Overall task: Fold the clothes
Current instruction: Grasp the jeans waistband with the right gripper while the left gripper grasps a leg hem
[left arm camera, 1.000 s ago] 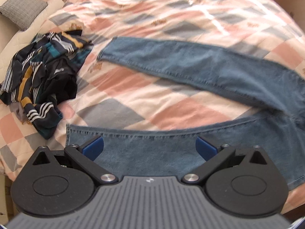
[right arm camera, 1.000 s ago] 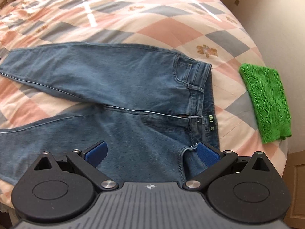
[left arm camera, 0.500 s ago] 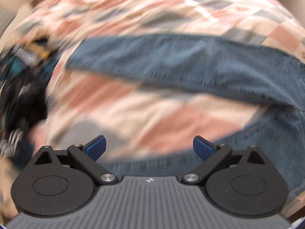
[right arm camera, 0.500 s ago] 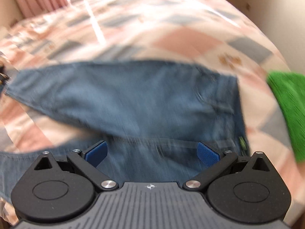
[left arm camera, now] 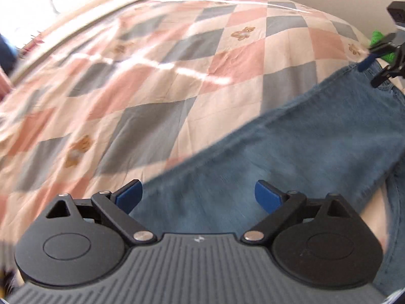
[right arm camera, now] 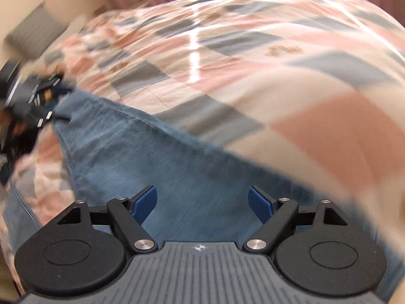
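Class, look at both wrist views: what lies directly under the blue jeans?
The jeans lie spread on the checked quilt of pink, grey and cream squares, which shows all round them. Whatever lies beneath the denim itself is covered. Both views are blurred.

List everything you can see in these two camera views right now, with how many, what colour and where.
Blue denim jeans: one, blue, spread across the bed under both grippers.
Checked bedspread: one, pink, grey and cream, covering the bed.
Striped dark clothes pile: one, dark with white stripes, by the jeans' far leg end, blurred.
Grey cushion: one, at the bed's far left.
Green knit item: one, mostly hidden.
Left gripper: black, blue pads, open.
Right gripper: same, open.
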Motion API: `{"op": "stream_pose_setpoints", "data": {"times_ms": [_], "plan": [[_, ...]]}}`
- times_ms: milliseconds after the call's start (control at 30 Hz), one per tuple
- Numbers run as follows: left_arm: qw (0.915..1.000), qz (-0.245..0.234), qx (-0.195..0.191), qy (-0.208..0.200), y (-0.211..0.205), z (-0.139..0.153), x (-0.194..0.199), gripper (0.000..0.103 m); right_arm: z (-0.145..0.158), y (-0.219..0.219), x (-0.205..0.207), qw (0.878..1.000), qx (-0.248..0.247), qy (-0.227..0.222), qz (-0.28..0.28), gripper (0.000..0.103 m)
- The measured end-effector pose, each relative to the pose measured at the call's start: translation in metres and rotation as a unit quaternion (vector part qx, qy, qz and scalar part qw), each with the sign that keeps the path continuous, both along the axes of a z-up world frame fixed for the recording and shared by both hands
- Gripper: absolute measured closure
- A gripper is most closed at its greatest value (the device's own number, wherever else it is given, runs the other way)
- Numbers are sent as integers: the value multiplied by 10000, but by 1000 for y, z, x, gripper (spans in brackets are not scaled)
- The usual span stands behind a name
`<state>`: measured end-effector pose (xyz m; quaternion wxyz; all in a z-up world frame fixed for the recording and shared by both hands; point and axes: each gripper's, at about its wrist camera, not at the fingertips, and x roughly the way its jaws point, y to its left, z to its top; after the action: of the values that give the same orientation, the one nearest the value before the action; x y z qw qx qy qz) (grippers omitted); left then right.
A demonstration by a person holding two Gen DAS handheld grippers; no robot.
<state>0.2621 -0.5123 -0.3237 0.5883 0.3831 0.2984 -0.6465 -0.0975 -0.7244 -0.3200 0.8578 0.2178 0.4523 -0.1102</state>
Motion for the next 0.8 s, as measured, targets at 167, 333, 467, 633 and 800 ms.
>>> {"op": "stream_pose_setpoints", "data": {"times_ms": [167,333,467,633,800], "plan": [[9978,-349,448,351,-43,-35,39,27,-20,-36,36,9968,43,248,756,40],[9910,-675,945,670,-55,-59,60,27,-42,-57,51,9876,469,656,1349,44],[9858,-944,1221,655,-62,-74,67,26,-50,-65,55,9806,766,834,1598,46],[9815,-869,1436,920,-73,-83,80,38,-59,-60,59,9754,809,1131,1709,70],[9847,-1084,1280,463,-60,-72,63,95,-52,-42,53,9805,161,1243,1512,100]]}}
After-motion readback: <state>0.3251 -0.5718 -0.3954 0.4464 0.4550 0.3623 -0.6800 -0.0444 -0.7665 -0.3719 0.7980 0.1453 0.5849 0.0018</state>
